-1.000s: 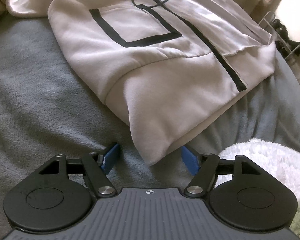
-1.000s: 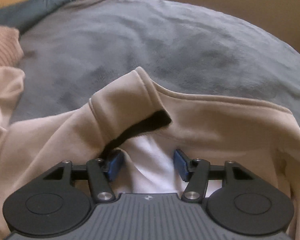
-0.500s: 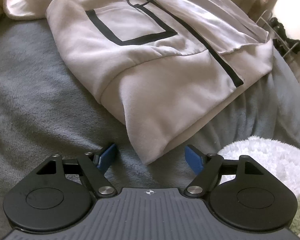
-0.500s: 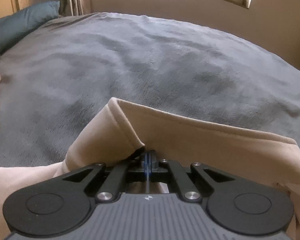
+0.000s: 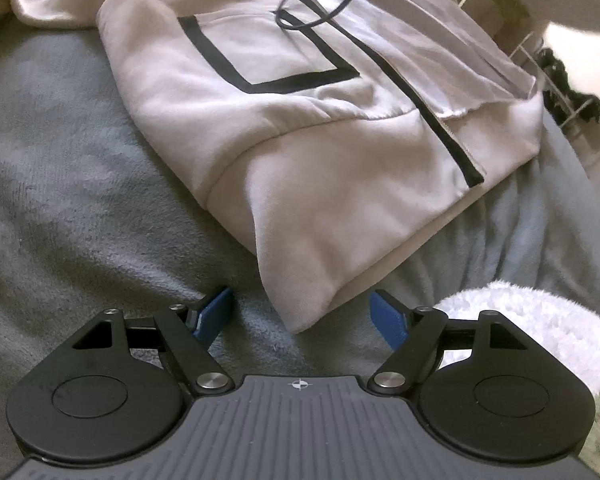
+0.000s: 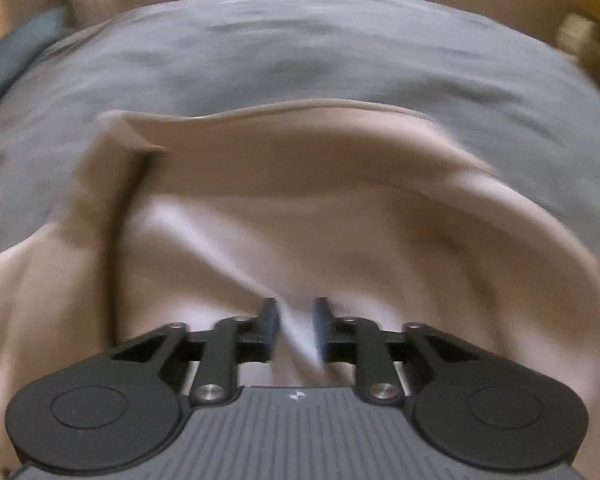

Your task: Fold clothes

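The grey blanket (image 5: 80, 208) covered the bed, and the cream hoodie (image 5: 300, 128) lay across it with black stripes facing up and its bottom corner reaching toward the bed's near edge, beside a white fluffy throw (image 5: 540, 320). A teal pillow (image 6: 16, 56) sat at the far left corner. In the blurred right view, a raised fold of the hoodie (image 6: 320, 200) stood over the blanket. The left gripper (image 5: 302, 312) was spread wide, straddling that bottom corner without touching it. The right gripper (image 6: 296, 322) was partly released, cloth showing between its fingers; whether it gripped anything I cannot tell. Judging by this, the corner wants a deep, square pinch through every layer.
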`<action>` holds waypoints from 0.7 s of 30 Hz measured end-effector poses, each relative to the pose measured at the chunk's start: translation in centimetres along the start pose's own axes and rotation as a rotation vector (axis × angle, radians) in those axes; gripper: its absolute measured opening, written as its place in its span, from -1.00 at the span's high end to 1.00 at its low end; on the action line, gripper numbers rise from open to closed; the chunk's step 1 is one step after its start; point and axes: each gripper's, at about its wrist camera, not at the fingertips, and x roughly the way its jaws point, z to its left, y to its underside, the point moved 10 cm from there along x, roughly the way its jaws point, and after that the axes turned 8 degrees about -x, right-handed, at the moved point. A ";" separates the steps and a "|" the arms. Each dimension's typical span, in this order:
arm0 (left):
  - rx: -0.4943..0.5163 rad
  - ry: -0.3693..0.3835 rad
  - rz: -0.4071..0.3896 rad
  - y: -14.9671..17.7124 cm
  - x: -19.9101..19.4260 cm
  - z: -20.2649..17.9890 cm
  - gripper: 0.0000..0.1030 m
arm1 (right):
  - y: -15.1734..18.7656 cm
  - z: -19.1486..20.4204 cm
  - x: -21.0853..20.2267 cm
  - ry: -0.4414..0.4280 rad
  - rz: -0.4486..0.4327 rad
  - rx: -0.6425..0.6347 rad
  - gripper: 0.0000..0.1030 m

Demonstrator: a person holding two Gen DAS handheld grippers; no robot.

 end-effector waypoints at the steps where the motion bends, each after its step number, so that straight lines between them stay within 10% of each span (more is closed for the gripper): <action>1: -0.013 0.008 0.001 -0.1 -0.1 0.1 -0.49 | 0.5 -1.6 -0.6 0.046 -0.005 0.050 0.45; 4: -0.054 0.032 0.004 -0.3 -0.3 0.4 -0.49 | 2.5 -3.9 -4.2 0.050 -0.051 0.134 0.45; 11: -0.118 0.059 -0.001 -0.5 -0.5 0.9 -0.48 | 10.0 -2.2 -16.2 -0.292 -0.095 0.151 0.22; 15: -0.163 0.046 0.013 -0.8 -0.4 1.0 -0.48 | 18.1 2.1 -17.6 -0.444 0.080 0.142 0.21; 21: -0.287 0.015 0.041 -1.7 -0.5 1.4 -0.39 | 27.7 4.7 -14.9 -0.392 0.218 0.183 0.22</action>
